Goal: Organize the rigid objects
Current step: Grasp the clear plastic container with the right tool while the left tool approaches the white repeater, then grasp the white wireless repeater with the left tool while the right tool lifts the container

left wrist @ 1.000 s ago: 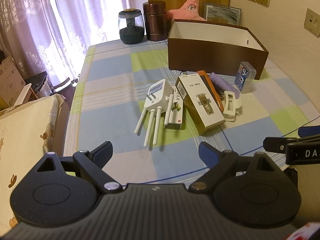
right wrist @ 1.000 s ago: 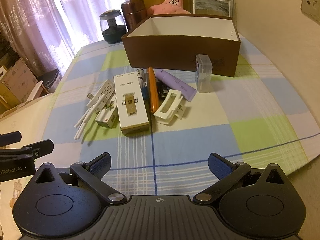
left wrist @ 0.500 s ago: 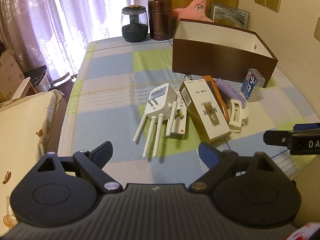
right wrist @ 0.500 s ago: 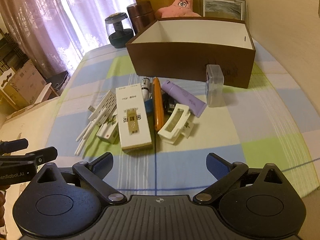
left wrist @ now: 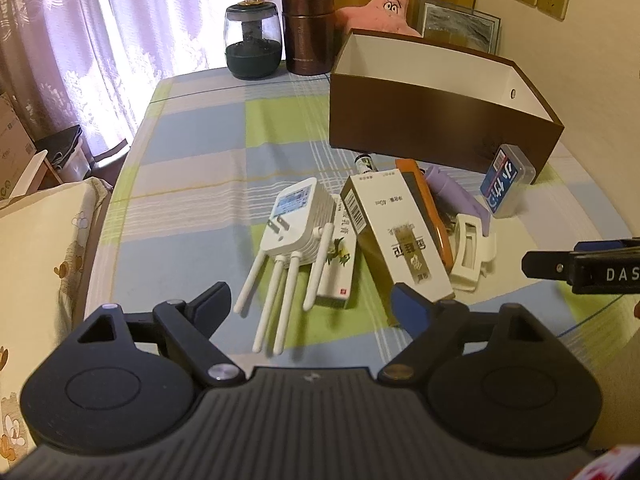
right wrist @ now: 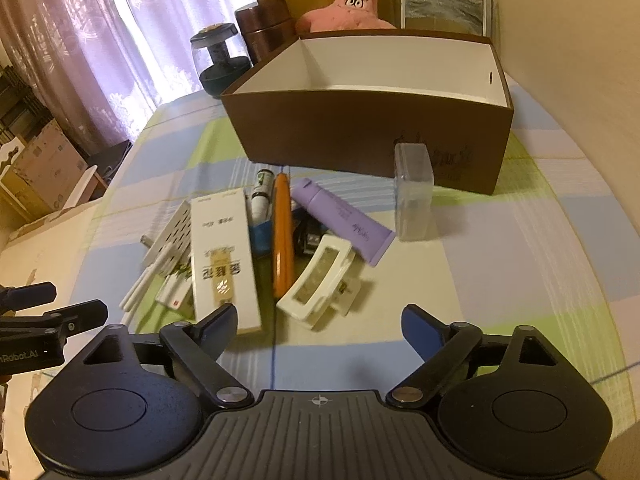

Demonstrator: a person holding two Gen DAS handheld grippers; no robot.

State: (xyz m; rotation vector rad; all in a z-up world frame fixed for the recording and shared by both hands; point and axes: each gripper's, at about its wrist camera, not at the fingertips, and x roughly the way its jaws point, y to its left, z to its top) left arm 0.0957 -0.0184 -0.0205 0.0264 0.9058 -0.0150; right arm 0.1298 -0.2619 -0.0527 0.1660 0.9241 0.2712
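Note:
A pile of small items lies on the checked tablecloth before an empty brown box [left wrist: 436,116] [right wrist: 360,136]. It holds a white plug-in router with antennas [left wrist: 298,228] [right wrist: 168,240], a long white carton [left wrist: 394,232] [right wrist: 222,256], an orange pen-like case [right wrist: 282,236], a purple tube [right wrist: 344,220], a white hair clip [right wrist: 320,284] [left wrist: 472,248] and a clear plastic case [right wrist: 414,192] [left wrist: 506,184]. My left gripper [left wrist: 310,304] is open and empty, just short of the router's antennas. My right gripper [right wrist: 320,324] is open and empty, just short of the hair clip.
A glass jar [left wrist: 252,46], a brown canister [left wrist: 308,30], a pink starfish plush [right wrist: 352,4] and a framed picture [right wrist: 444,8] stand behind the box. A wall is on the right. Curtains and cardboard boxes are on the left. A cushion [left wrist: 36,260] adjoins the table's left edge.
Both grippers have moved forward toward the pile, which now looks nearer in both views. Both stay open. Nothing on the table has moved.

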